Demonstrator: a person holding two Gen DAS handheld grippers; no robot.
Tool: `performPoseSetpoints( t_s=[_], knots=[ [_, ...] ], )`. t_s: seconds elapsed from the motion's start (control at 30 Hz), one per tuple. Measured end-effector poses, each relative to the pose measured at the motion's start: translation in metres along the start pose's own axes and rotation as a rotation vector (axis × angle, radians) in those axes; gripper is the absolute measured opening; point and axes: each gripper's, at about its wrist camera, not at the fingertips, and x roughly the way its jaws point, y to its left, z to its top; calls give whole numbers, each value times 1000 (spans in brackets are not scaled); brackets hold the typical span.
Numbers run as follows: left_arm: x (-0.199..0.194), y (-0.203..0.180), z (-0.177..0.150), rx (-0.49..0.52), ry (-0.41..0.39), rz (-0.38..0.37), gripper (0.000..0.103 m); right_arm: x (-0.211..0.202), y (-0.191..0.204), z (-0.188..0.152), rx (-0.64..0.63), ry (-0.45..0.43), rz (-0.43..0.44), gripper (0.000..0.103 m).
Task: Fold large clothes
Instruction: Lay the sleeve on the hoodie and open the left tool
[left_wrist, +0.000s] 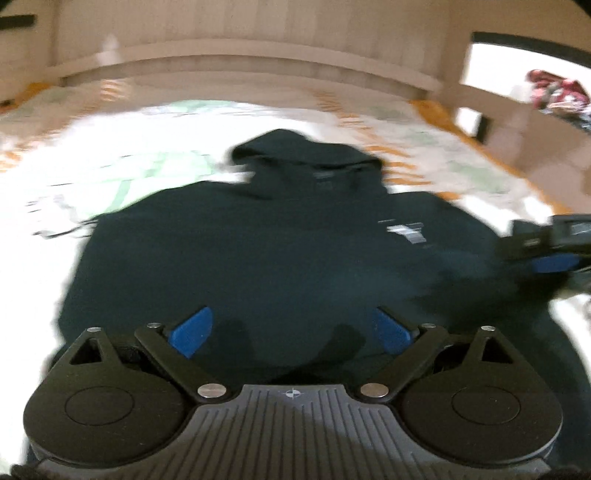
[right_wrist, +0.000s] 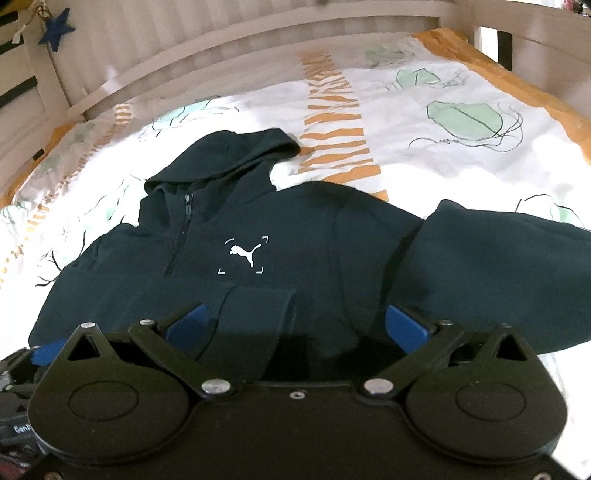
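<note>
Where spread flat, dark hoodie (right_wrist: 280, 229).

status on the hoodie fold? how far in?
Done: the dark navy zip hoodie lies front-up on the white patterned bedsheet, and one sleeve cuff already lies across its lower front. In hand: nothing; the left claw and right claw both hover open over the hem. Left: the other sleeve still spreads sideways, the hood lies flat, and the body is unfolded.
</note>
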Motion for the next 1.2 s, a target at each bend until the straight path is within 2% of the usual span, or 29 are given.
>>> performPoseSetpoints(
  t_s=[0.1,0.2,0.37,0.63,0.73,0.8,0.83,0.93,0.97,1.0,1.07,1.2],
  knots=[
    [4,31,-10,-47,15,85,95,6,-4,-4,37,23,50,102],
    [5,50,-14,-140,1,59,95,13,-6,-8,56,43,83,102],
    [13,38,-14,-79,12,95,103,23,0,-15,23,54,97,102],
    [12,42,-23,-90,2,87,103,32,3,-19,2,17,128,102],
    [11,43,-23,-91,0,86,103,33,6,-20,-20,-3,132,86],
    [11,43,-23,-90,0,87,103,34,8,-21,-37,-7,140,63],
    [11,43,-23,-90,0,87,103,34,9,-21,-40,-5,147,60],
    [11,42,-22,-83,2,93,103,34,13,-22,-53,-18,172,38],
    [11,41,-20,-77,5,96,102,32,15,-22,-67,-28,168,24],
    [9,40,-18,-68,8,107,102,30,18,-21,-90,-42,154,16],
    [5,35,-14,-51,-1,133,102,24,23,-18,-134,-74,129,16],
    [-8,31,-3,-43,-85,148,102,19,24,-12,-150,-101,131,16]
  ],
)
